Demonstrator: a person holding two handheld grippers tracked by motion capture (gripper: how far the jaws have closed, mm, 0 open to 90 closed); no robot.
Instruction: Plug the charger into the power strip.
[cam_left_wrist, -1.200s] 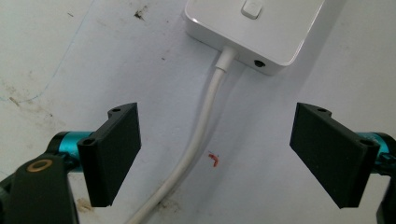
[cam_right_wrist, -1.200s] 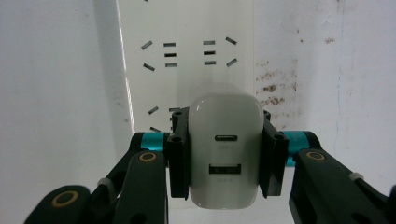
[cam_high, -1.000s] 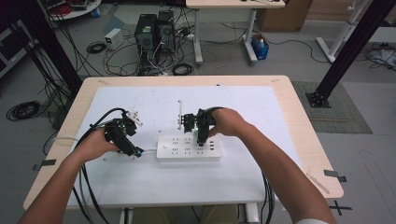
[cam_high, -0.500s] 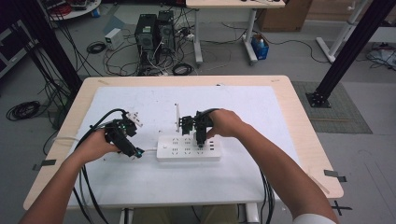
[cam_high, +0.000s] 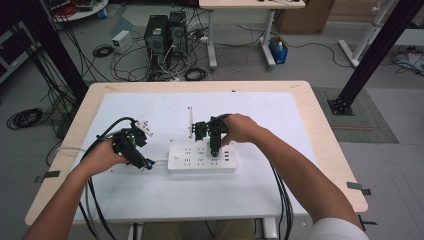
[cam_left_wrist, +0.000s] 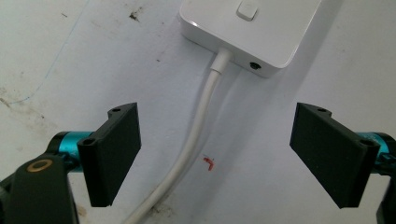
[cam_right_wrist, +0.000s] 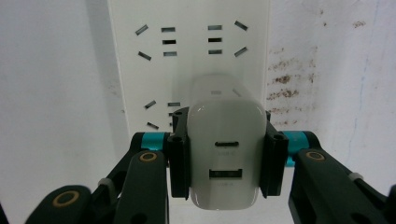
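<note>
A charger was clamped by the right gripper over the strip; the left gripper was held wide.

Two computer towers stand among tangled cables beyond the table; a blue container, perhaps.

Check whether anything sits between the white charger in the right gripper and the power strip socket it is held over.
Nothing visible blocks it. The right gripper is shut on the white charger, held right over the power strip. The socket slots around the charger are bare; the ones directly beneath are hidden by its body. The left gripper hangs open at the strip's cord end.
</note>
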